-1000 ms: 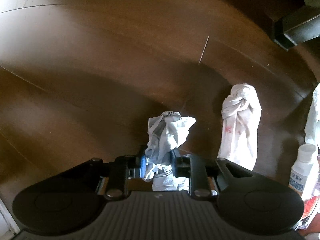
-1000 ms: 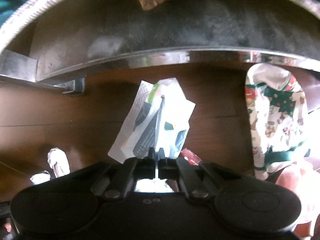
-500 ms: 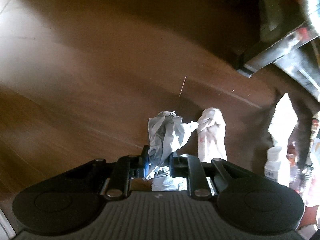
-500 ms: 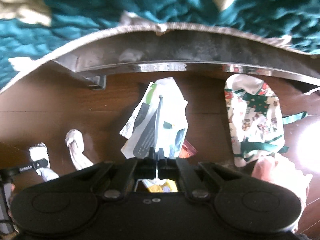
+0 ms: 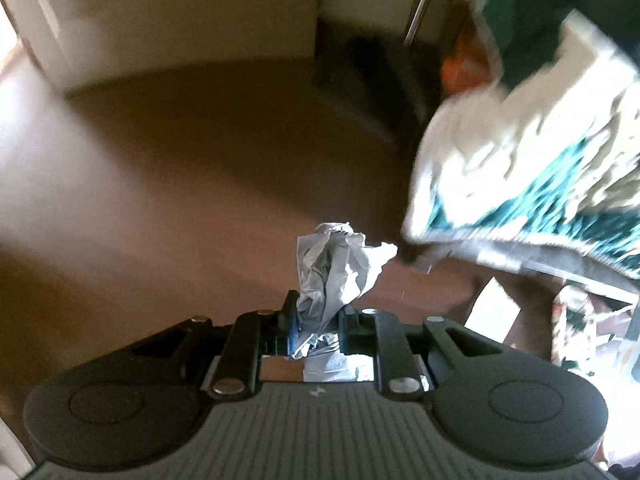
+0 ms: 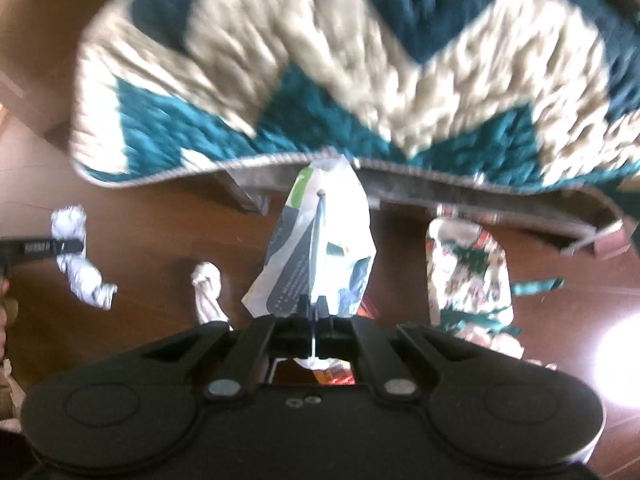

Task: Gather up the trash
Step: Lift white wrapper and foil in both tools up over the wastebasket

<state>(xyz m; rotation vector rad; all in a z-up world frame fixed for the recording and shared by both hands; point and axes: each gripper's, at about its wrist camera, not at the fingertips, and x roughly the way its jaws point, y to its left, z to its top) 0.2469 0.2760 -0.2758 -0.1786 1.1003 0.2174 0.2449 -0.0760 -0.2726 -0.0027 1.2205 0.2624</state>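
My left gripper (image 5: 315,312) is shut on a crumpled white paper wad (image 5: 336,268) and holds it above the brown floor. It also shows at the left of the right wrist view, with the wad (image 6: 80,256) hanging in its fingers (image 6: 60,245). My right gripper (image 6: 314,308) is shut on a flat white wrapper (image 6: 320,252) with grey and green print, held above the floor. A twisted white tissue (image 6: 208,292) lies on the floor left of the wrapper.
A teal and cream quilt (image 6: 360,80) covers a bed whose dark frame edge (image 6: 480,200) runs across the view. A Christmas-print cloth (image 6: 468,276) lies on the floor at the right. A pale wall or cabinet (image 5: 180,20) stands beyond the floor.
Both grippers have risen and tilted up with their loads. The bed quilt now fills the upper views. The white bottle and the tissue have left the left wrist view.
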